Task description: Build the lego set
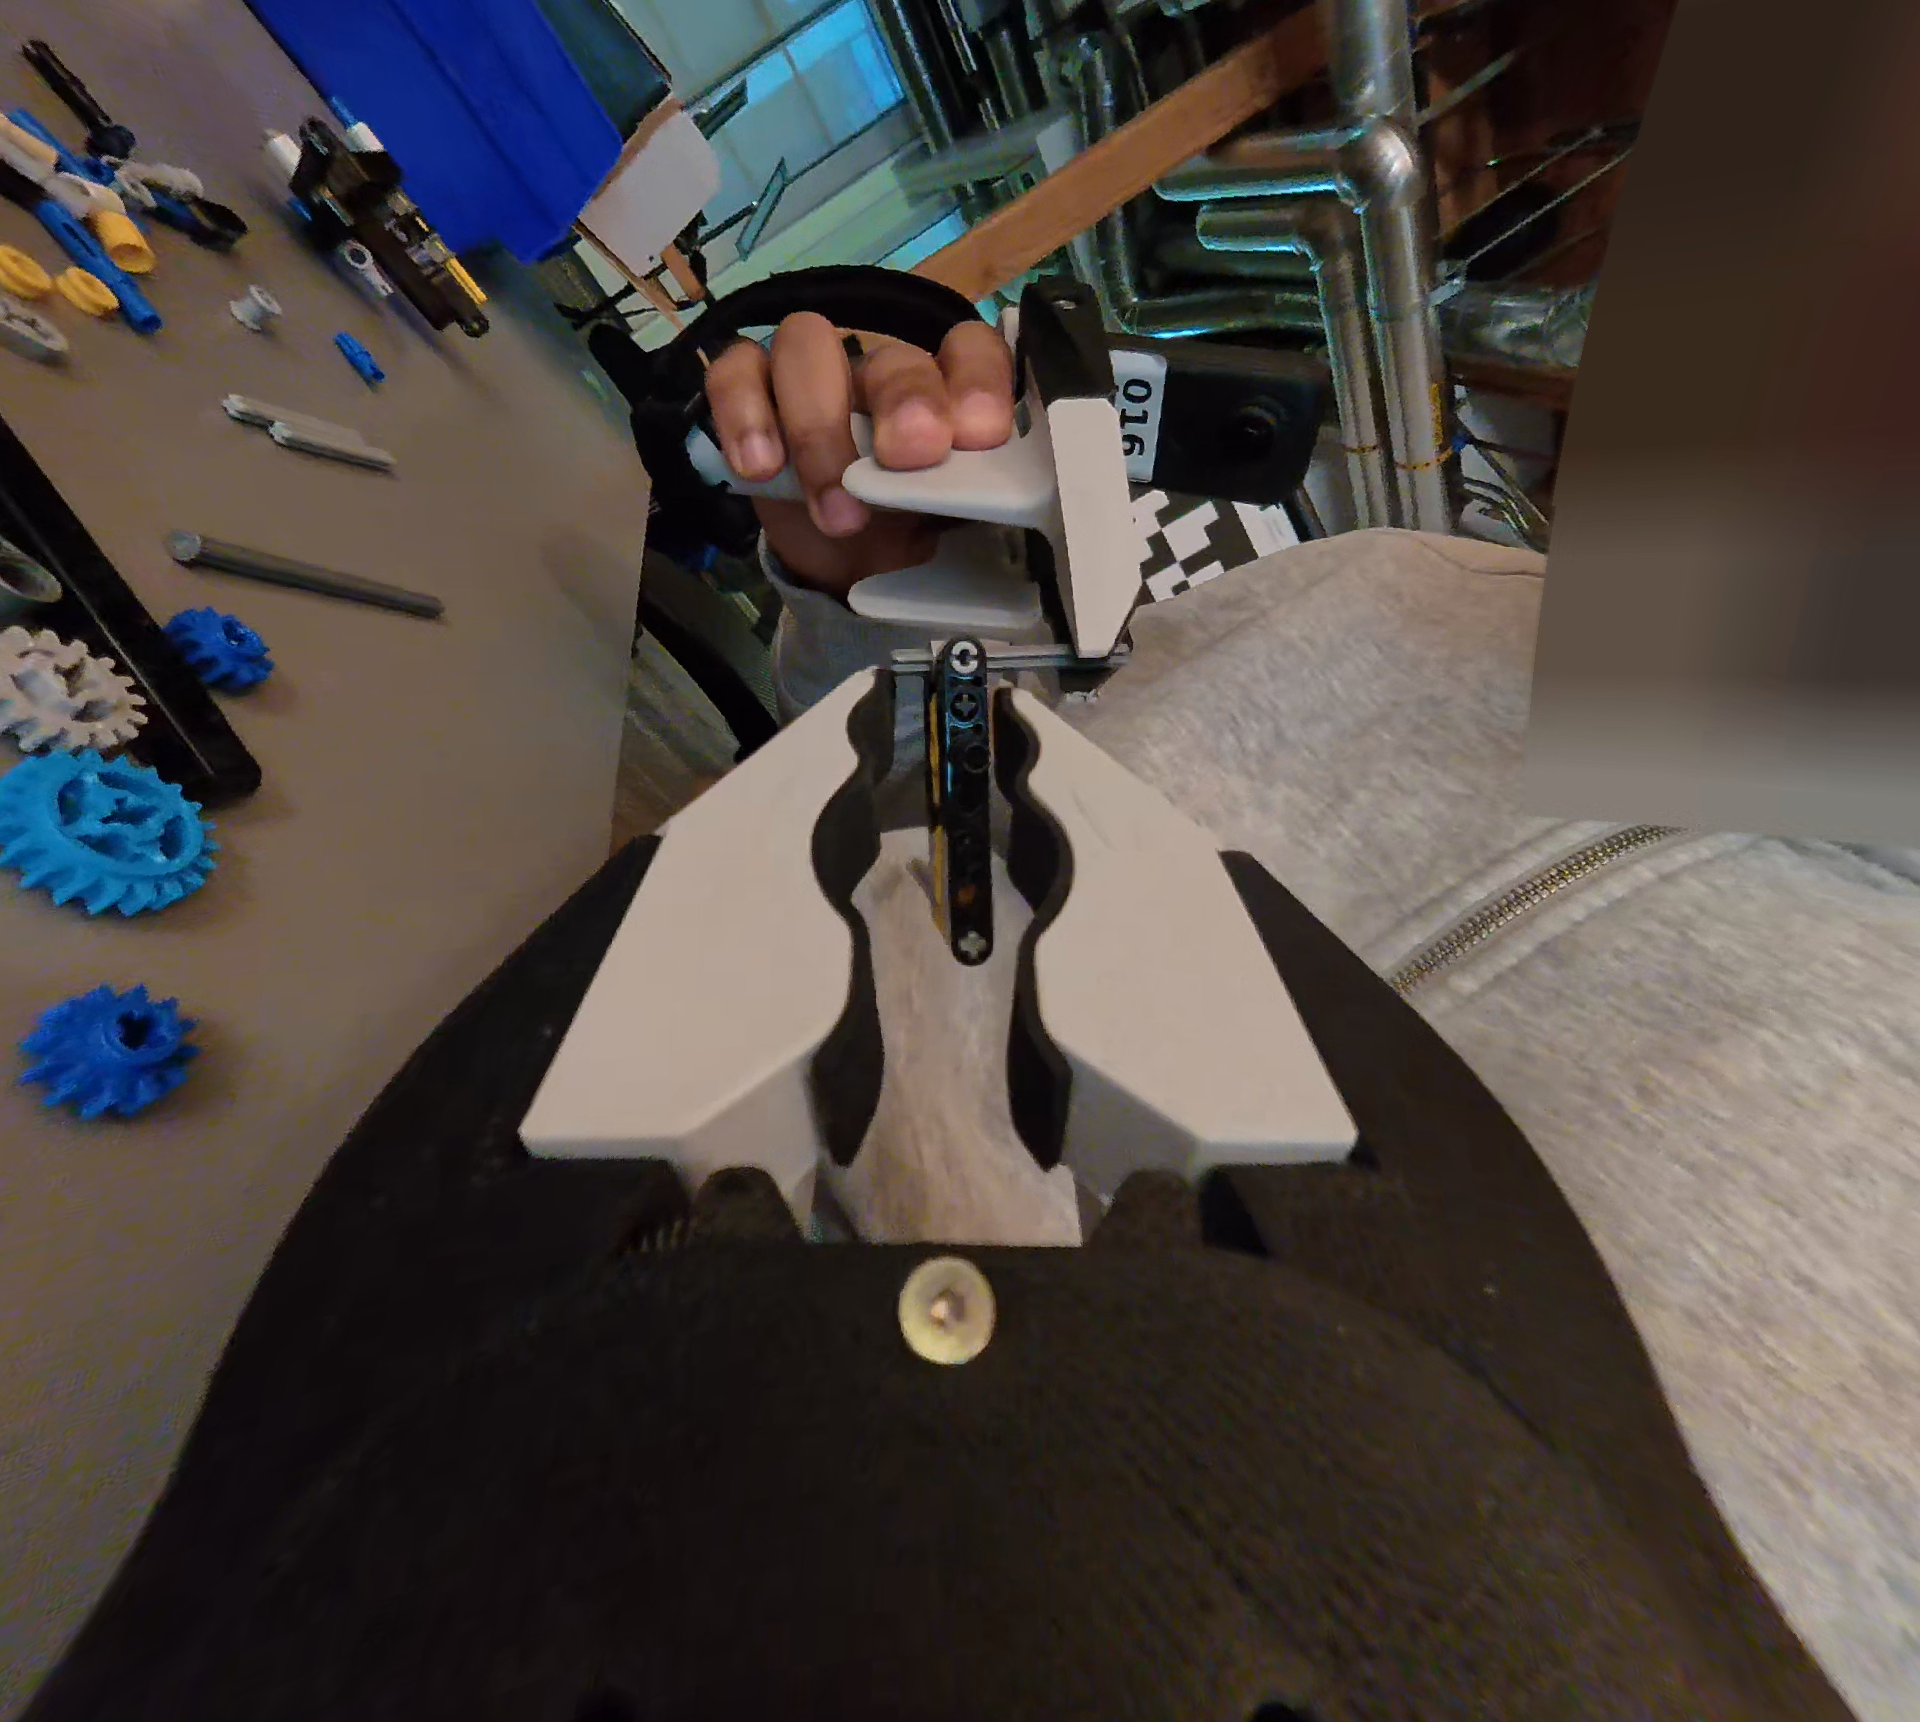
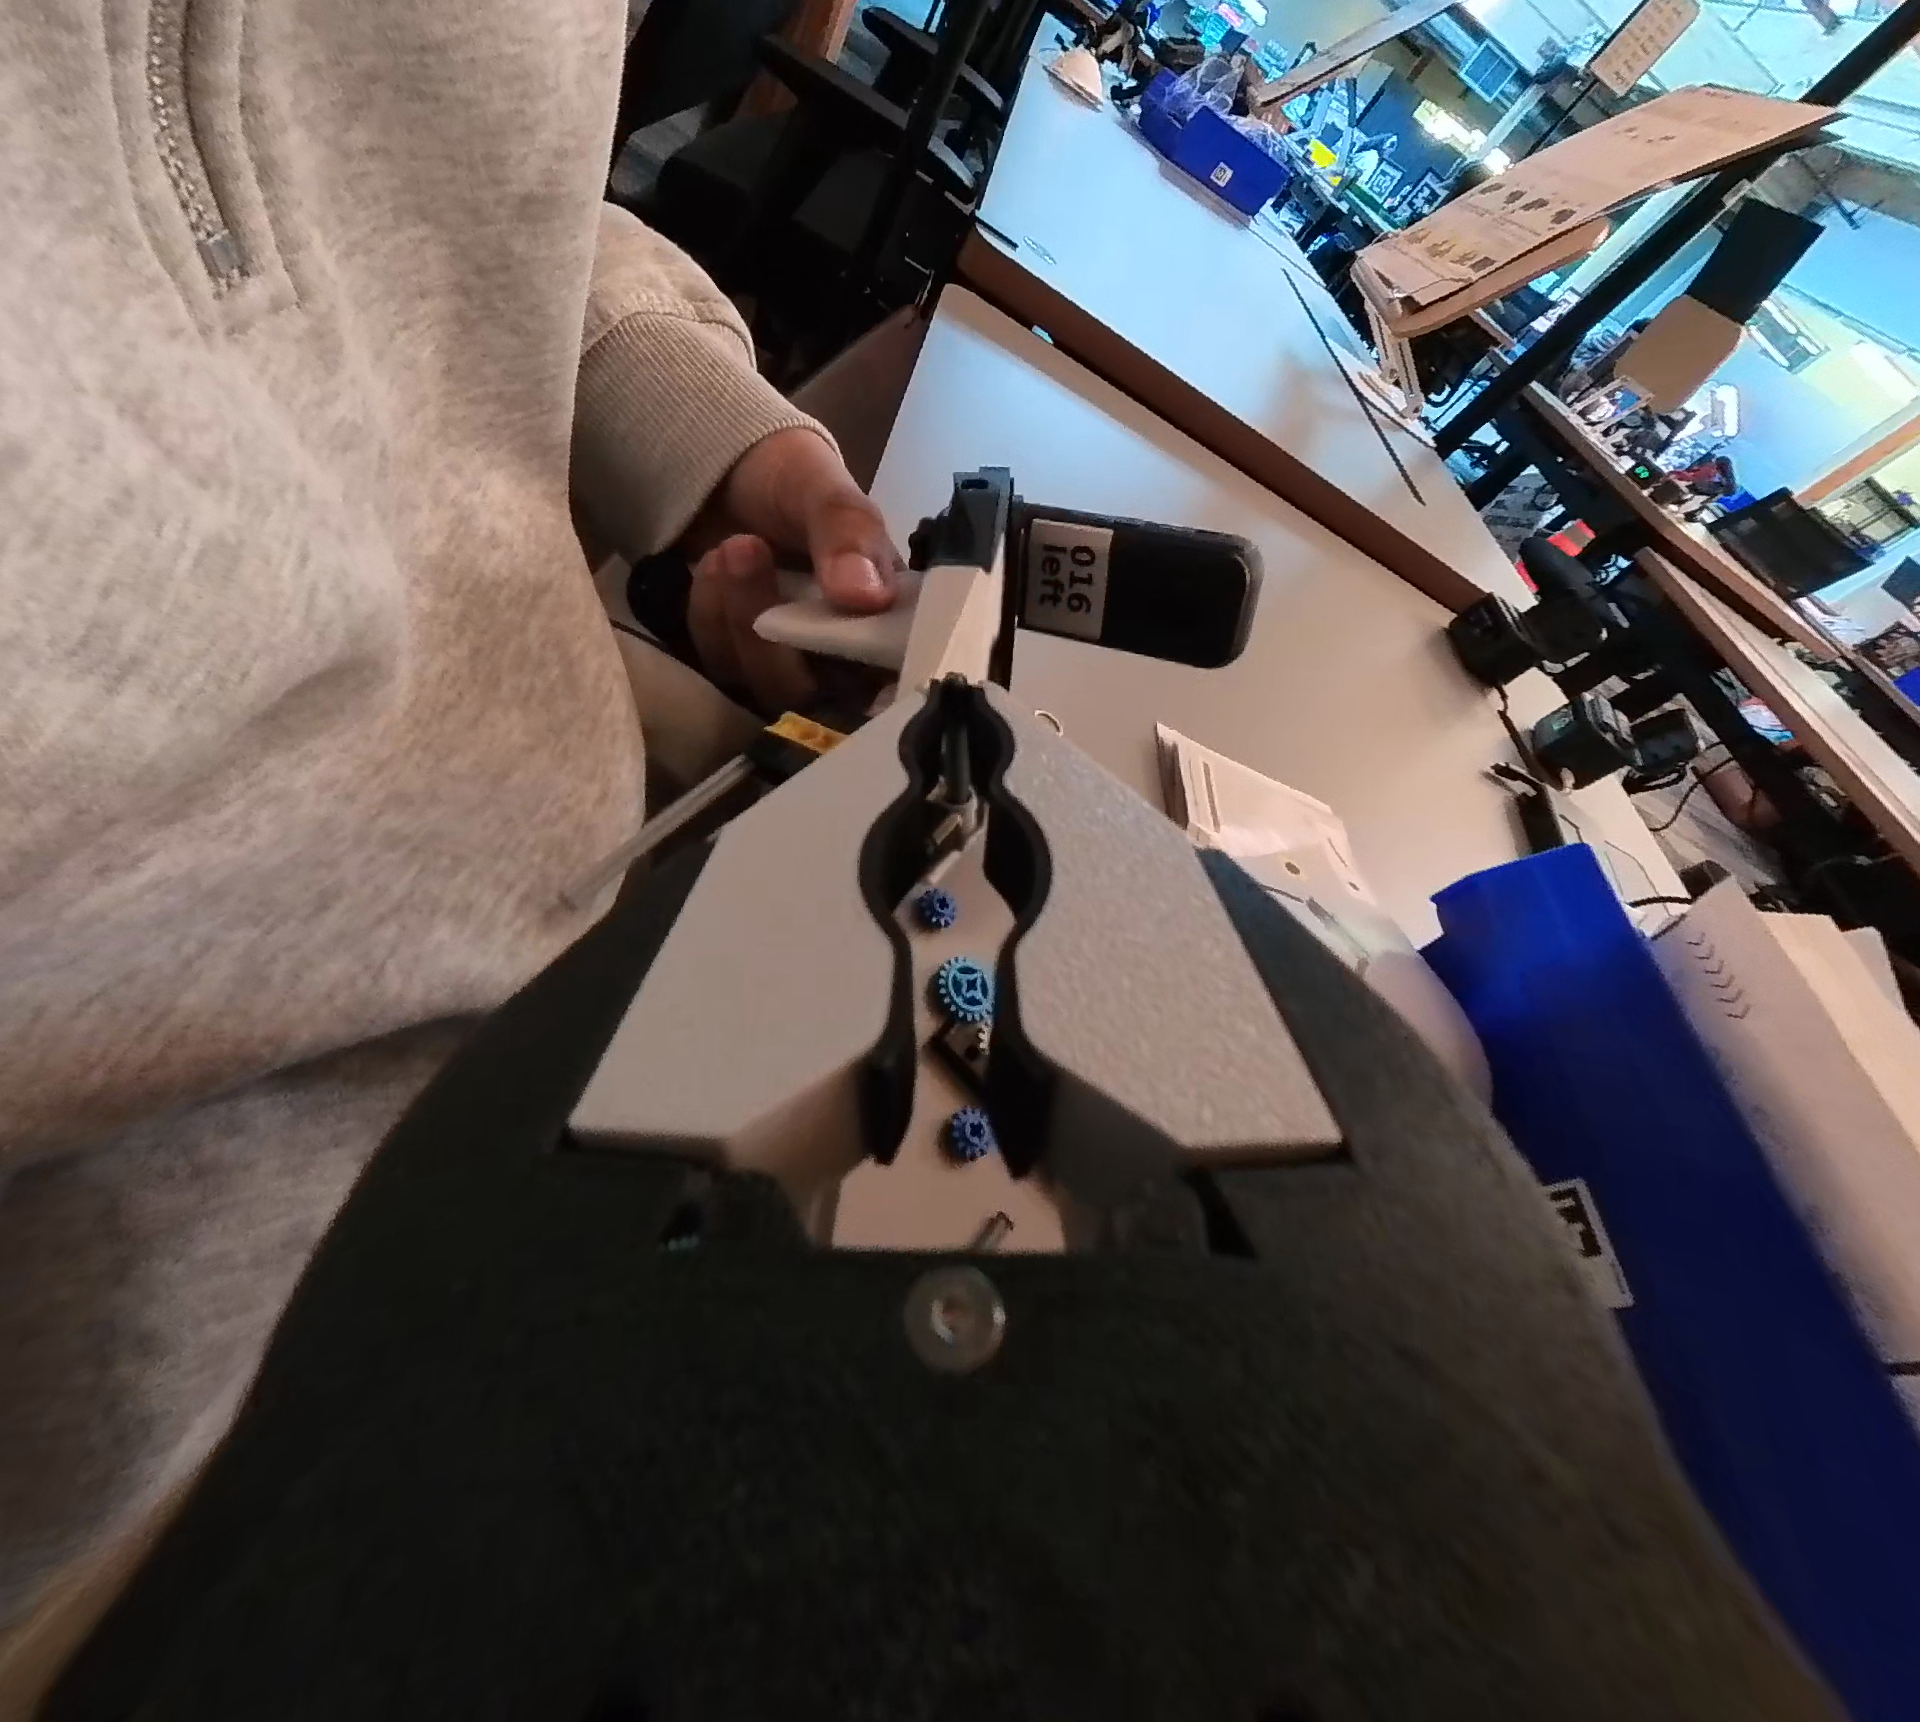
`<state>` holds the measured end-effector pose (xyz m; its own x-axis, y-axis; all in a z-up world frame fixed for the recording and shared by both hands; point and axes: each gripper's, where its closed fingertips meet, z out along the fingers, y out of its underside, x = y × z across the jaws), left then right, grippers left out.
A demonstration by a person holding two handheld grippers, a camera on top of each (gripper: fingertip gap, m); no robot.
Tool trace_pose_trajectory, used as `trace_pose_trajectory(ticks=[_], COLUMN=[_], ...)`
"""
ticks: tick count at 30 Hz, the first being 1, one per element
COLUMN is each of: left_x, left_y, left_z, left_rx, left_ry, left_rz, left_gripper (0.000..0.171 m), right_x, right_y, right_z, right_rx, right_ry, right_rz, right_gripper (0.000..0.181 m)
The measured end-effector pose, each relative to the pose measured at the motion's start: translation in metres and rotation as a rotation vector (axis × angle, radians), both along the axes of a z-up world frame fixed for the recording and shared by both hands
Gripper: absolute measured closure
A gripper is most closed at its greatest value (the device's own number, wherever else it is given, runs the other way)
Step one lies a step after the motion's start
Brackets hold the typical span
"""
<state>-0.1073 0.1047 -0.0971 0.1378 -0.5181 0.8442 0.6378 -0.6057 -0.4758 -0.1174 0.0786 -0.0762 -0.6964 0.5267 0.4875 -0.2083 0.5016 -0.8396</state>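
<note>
We hold both tools up off the bench point(image 1: 447, 737), close in front of our grey zip sweatshirt point(image 1: 1558, 1101). The left hand-held gripper point(image 1: 961, 696) is clenched on a black lego beam point(image 1: 963, 799), a slim bar with a row of holes that stands on edge between the wavy black pads, with a thin yellow piece just behind it. At the beam's far end a thin grey axle point(image 1: 1023, 656) runs crosswise through its last hole. In the left wrist view the other tool's white finger meets that axle from the right, and our right hand point(image 1: 862, 425) wraps its handle.

In the right wrist view the right hand-held gripper point(image 2: 954, 716) has its jaws nearly together at the tips, pinching a thin dark part there; whether that part is the axle itself we cannot tell. Just beyond the tips sits the left tool's white body, with our left hand point(image 2: 800, 560) on its trigger. A grey rod point(image 2: 665, 831) and a bit of yellow lego point(image 2: 800, 732) show to the left of the right fingers.

On the bench lie loose parts: a large light-blue gear point(image 1: 104, 831), two small dark-blue gears point(image 1: 114, 1049), a white gear point(image 1: 62, 696), a long grey axle point(image 1: 301, 576), yellow and blue pieces point(image 1: 94, 259), and a black partly built assembly point(image 1: 384, 228). A blue bin point(image 1: 416, 10) stands behind them.
</note>
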Motion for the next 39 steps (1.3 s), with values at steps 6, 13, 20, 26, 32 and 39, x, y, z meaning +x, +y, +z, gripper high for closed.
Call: trace_pose_trajectory(ticks=[6,13,20,26,32,39], left_x=[-0.0063,-0.0019,0.0002,0.0003,0.0002,-0.0038], left_y=[0.0021,0.0019,0.0024,0.0022,0.0038,0.0056], left_z=[0.0006,-0.001,-0.0034,-0.003,-0.0049,-0.0028], left_rx=[-0.001,-0.011,-0.011,-0.007,-0.004,0.031], left_ry=[-0.006,-0.002,0.04,0.032,0.071,0.138], left_rz=[0.035,0.016,0.024,0.02,0.042,0.098], left_gripper=[0.154,0.154,0.157,0.157,0.158,0.159], right_x=[-0.0007,0.0,0.0011,0.0013,0.0009,-0.0012], right_y=[0.0005,-0.001,-0.002,-0.002,-0.001,-0.0016], right_z=[-0.001,-0.0023,-0.0027,-0.0021,-0.0036,-0.002], right_rx=[0.006,0.005,-0.018,-0.022,-0.028,-0.076], right_ry=[-0.001,-0.009,-0.024,-0.023,-0.033,-0.057], right_rz=[0.0,0.009,0.025,0.029,0.028,0.026], right_gripper=[0.179,0.18,0.18,0.18,0.18,0.178])
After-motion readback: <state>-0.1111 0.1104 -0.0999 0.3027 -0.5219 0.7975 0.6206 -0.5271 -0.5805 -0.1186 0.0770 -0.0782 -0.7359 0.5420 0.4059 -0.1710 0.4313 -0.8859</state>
